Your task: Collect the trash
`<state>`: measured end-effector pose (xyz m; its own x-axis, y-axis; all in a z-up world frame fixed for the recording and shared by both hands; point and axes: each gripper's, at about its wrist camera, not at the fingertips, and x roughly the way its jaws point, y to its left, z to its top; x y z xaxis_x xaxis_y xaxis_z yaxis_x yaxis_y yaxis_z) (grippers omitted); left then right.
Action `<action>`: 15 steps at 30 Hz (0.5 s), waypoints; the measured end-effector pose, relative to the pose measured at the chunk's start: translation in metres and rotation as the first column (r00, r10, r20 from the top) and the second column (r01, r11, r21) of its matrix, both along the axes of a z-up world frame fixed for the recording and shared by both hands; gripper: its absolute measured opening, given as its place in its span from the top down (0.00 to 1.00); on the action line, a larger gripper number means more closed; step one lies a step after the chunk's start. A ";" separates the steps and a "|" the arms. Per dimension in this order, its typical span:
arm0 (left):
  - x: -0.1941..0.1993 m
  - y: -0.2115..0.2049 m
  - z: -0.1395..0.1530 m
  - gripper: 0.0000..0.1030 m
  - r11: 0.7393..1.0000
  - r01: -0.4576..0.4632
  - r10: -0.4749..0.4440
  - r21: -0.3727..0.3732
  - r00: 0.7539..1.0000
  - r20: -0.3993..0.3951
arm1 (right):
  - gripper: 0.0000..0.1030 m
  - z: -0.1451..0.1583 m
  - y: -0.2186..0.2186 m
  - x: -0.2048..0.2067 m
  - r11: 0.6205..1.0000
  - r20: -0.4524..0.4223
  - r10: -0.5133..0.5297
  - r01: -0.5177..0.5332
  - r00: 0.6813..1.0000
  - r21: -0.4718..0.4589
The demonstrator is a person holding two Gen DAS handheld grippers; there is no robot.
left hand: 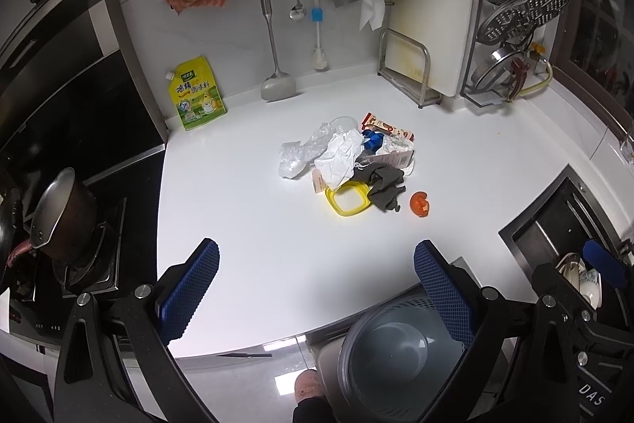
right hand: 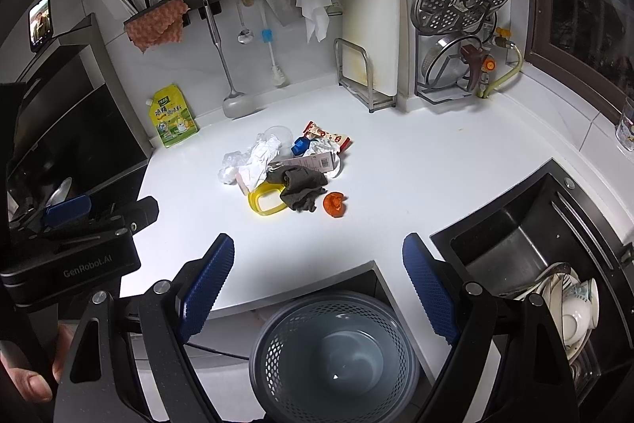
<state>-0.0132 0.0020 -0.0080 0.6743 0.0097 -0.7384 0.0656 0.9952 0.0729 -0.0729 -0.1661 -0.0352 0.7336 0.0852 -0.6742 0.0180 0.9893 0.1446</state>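
A pile of trash lies mid-counter: crumpled white paper (left hand: 338,155) (right hand: 259,159), clear plastic wrap (left hand: 295,157) (right hand: 233,165), a snack wrapper (left hand: 388,127) (right hand: 327,135), a dark grey rag (left hand: 382,185) (right hand: 299,185), a yellow lid (left hand: 346,201) (right hand: 265,201) and an orange peel piece (left hand: 420,203) (right hand: 335,205). A grey perforated bin (left hand: 396,351) (right hand: 335,351) stands on the floor below the counter's front edge. My left gripper (left hand: 317,288) and right gripper (right hand: 317,284) are both open and empty, held near the front edge, well short of the pile.
A stove with a pot (left hand: 65,221) is on the left. A sink (right hand: 523,236) with dishes is on the right. A yellow seasoning pouch (left hand: 196,94), a cutting board (left hand: 432,18) and a steamer rack (right hand: 465,6) stand along the back wall. My left gripper's body (right hand: 71,244) shows in the right wrist view.
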 end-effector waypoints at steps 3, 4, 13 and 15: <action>-0.001 0.003 -0.001 0.06 1.000 -0.004 0.004 0.002 1.000 -0.001 | 0.19 0.000 0.001 0.002 1.000 -0.003 -0.001 0.001 1.000 -0.002; -0.002 0.004 -0.001 0.06 1.000 -0.007 0.007 0.003 1.000 -0.001 | 0.19 0.001 0.001 0.002 1.000 -0.003 -0.001 0.001 1.000 -0.005; -0.002 0.010 -0.004 0.06 1.000 -0.024 0.024 0.009 1.000 -0.008 | 0.19 0.002 0.012 0.006 0.999 -0.013 0.002 -0.003 1.000 -0.034; -0.003 0.011 -0.004 0.06 1.000 -0.027 0.027 0.011 1.000 -0.010 | 0.19 0.002 0.015 0.005 0.999 -0.010 -0.001 0.000 1.000 -0.041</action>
